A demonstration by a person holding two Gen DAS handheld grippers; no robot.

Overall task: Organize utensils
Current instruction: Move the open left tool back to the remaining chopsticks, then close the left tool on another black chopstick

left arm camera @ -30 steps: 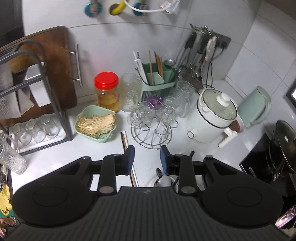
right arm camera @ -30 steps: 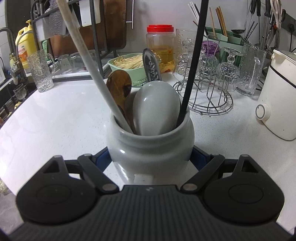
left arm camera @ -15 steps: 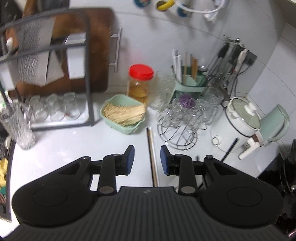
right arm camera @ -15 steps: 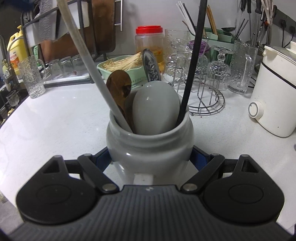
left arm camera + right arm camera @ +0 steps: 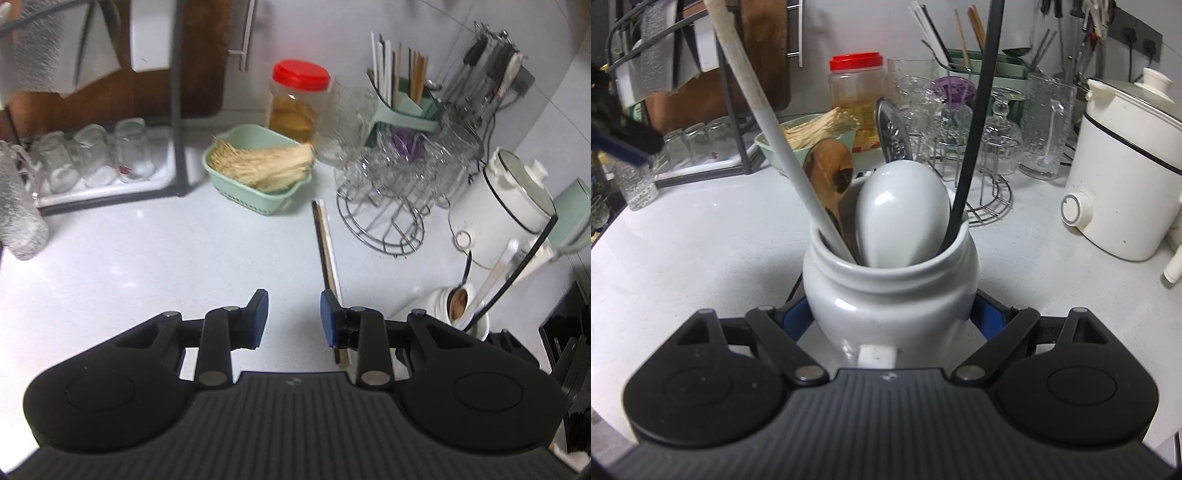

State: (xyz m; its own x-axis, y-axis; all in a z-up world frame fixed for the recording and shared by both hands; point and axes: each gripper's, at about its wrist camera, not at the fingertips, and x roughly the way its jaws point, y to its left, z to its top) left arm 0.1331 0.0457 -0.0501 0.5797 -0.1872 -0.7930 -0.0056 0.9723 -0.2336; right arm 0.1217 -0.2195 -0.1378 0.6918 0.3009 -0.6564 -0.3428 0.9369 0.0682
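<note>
The right tongs (image 5: 890, 321) stayed clamped on the white ceramic utensil jar (image 5: 890, 288). The left tongs (image 5: 291, 314) had swung leftward, open and empty; apparently two long dark-and-pale chopsticks (image 5: 327, 251) lay on the white tabletop (image 5: 147, 266) just right of them, uncollected.

- Utensil crock (image 5: 890, 295) stands on the counter (image 5: 701, 236), between the jaws of the right gripper (image 5: 890, 321); spoons and long handles stand in it.
- Wire glass rack (image 5: 982, 155) stands behind the crock.
- Cooker (image 5: 1126, 177) sits to the rack's right.
- Basket (image 5: 255, 177) sits left of the rack, jar (image 5: 295, 103) behind it.
- Chopsticks (image 5: 327, 258) lie on the counter ahead of the left gripper (image 5: 291, 317), between basket and rack.
</note>
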